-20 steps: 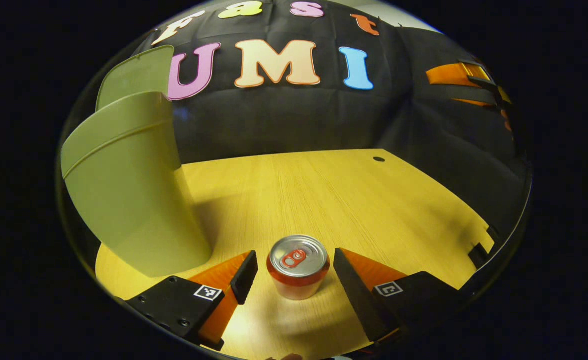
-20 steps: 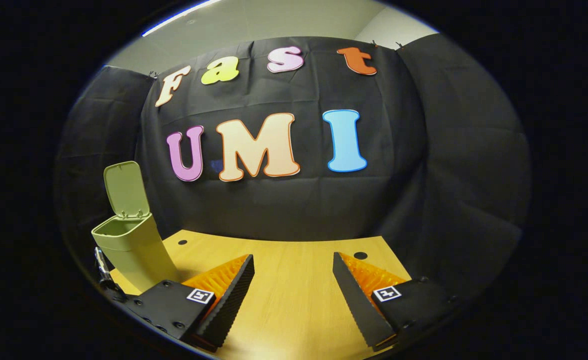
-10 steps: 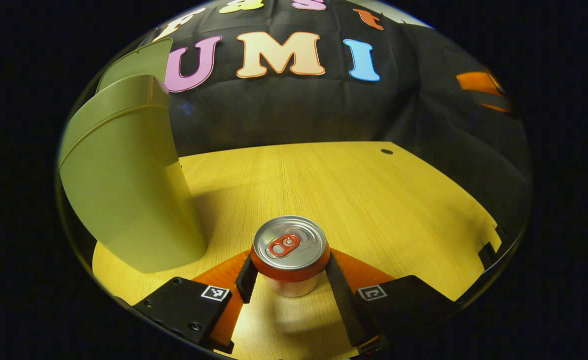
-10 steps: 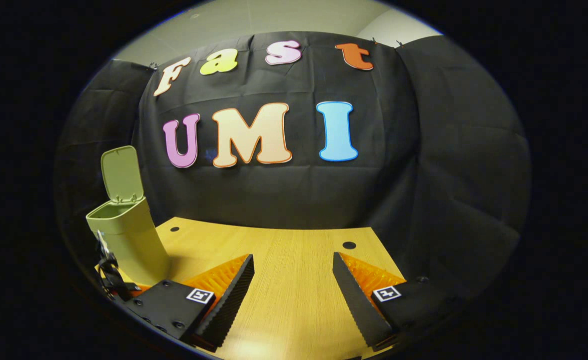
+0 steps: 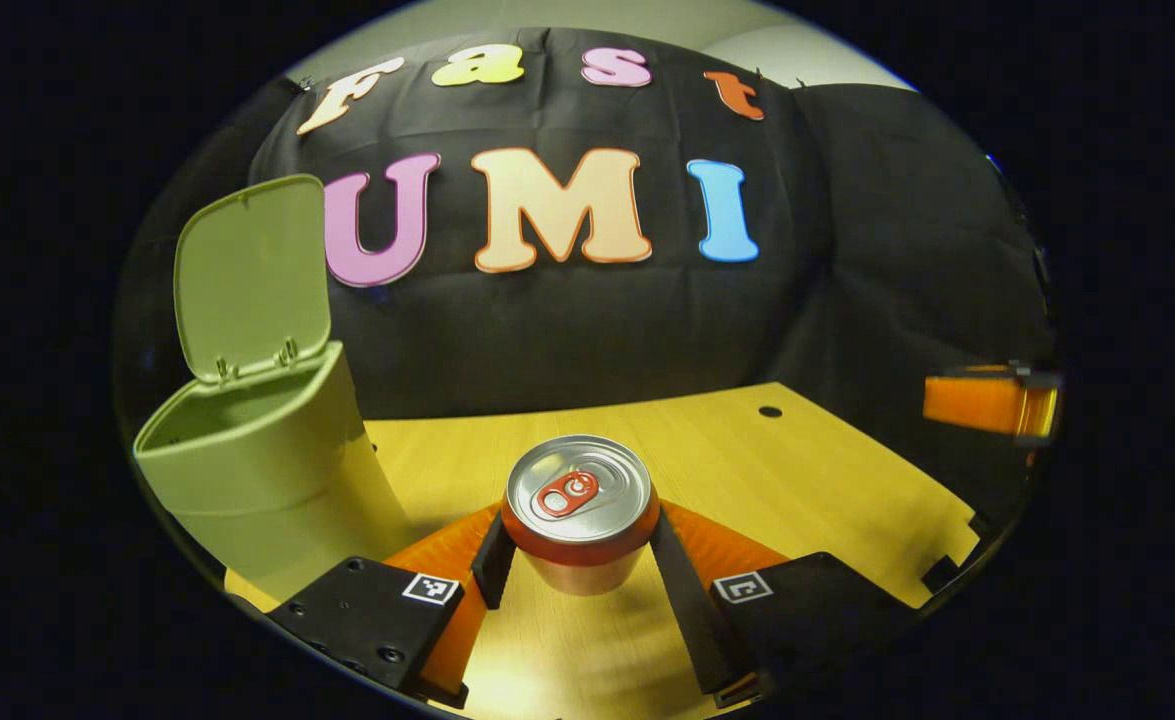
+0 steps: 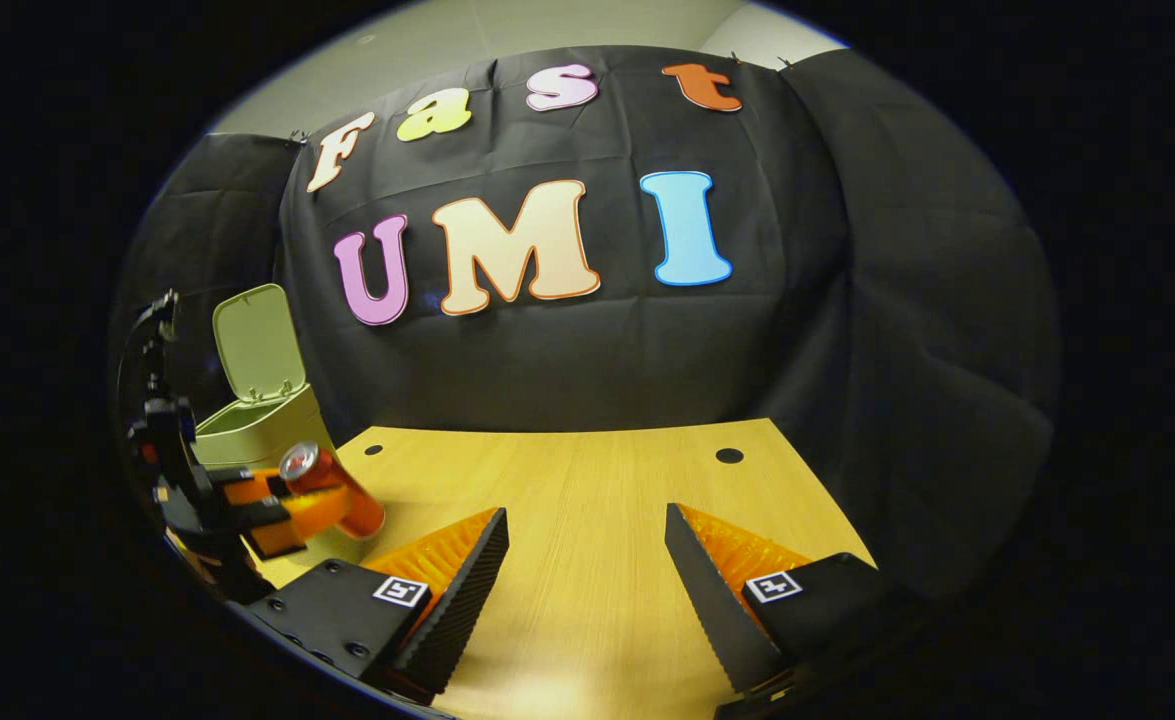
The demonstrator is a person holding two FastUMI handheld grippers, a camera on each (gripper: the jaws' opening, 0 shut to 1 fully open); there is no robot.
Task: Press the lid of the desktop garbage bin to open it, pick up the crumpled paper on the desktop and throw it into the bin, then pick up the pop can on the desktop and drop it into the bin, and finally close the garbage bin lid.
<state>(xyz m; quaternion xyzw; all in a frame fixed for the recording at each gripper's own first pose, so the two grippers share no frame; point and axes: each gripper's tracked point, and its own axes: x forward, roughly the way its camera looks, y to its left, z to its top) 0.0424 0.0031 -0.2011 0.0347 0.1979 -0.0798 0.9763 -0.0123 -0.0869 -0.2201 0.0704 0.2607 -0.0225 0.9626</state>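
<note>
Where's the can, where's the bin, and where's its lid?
Can [image 5: 577,487], left gripper view, on its silver top.
Bin [image 5: 267,470], left gripper view, on its front wall.
Lid [image 5: 250,275], left gripper view, on its raised inner face.

Dim booth, sharp focus, fisheye-warped edges

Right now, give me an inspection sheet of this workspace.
Surface: wooden desk, two round holes near the back edge.
Job's things: bin at the left, lid up; can upright in the left gripper, lifted off the desk in the right gripper view.
Clutter: nothing seen.
Grippers: left gripper shut on the can; right gripper open, nothing between its fingers.
Cables: nothing seen.
Surroundings: black cloth wall behind the desk.
</note>
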